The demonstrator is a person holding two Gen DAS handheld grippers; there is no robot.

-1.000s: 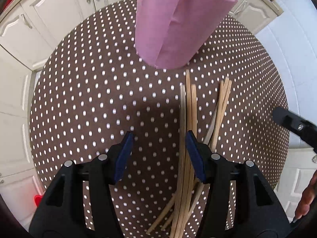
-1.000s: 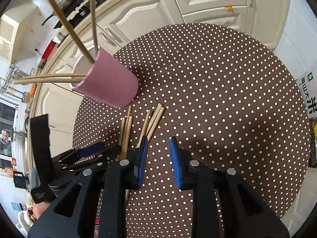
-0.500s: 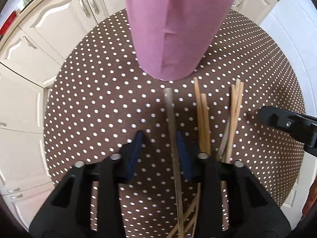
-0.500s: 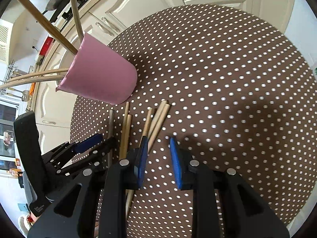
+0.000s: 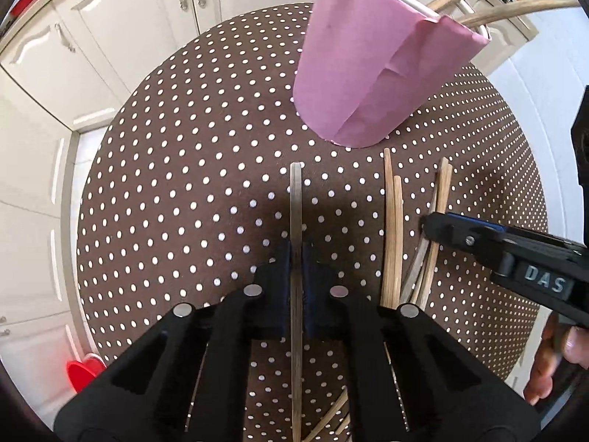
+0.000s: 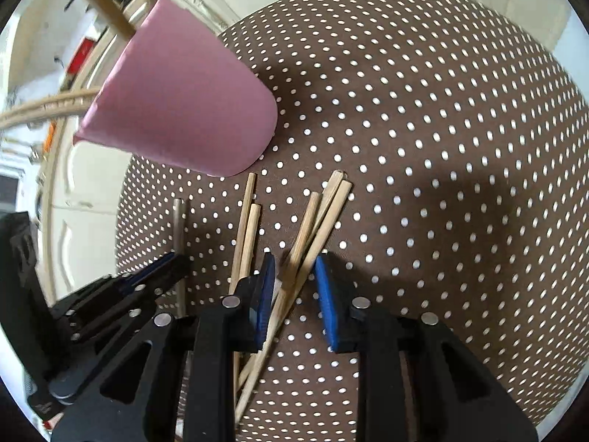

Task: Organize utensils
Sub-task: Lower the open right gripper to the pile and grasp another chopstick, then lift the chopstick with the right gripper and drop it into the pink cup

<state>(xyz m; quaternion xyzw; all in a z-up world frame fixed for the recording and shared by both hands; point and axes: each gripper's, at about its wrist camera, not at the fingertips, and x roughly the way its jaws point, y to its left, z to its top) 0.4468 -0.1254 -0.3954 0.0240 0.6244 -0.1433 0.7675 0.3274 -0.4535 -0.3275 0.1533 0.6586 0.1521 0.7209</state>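
A pink holder (image 5: pixel 371 73) stands on the round polka-dot table (image 5: pixel 184 184) with several chopsticks sticking out of its top; it also shows in the right wrist view (image 6: pixel 184 110). My left gripper (image 5: pixel 296 258) is shut on a grey-brown chopstick (image 5: pixel 295 199) that points toward the holder. Several bamboo chopsticks (image 5: pixel 394 232) lie loose on the table to its right. My right gripper (image 6: pixel 294 276) is open, its jaws on either side of a few bamboo chopsticks (image 6: pixel 316 221), low over the table.
White kitchen cabinets (image 5: pixel 129 37) surround the table. A red object (image 5: pixel 84 372) sits on the floor at lower left. The left gripper (image 6: pixel 147 276) shows at the left of the right wrist view, and the right gripper (image 5: pixel 478 235) at the right of the left wrist view.
My left gripper closed on the grey-brown chopstick and drew it left, away from the pile. My right gripper moved down and forward, so that it now straddles the bamboo chopsticks.
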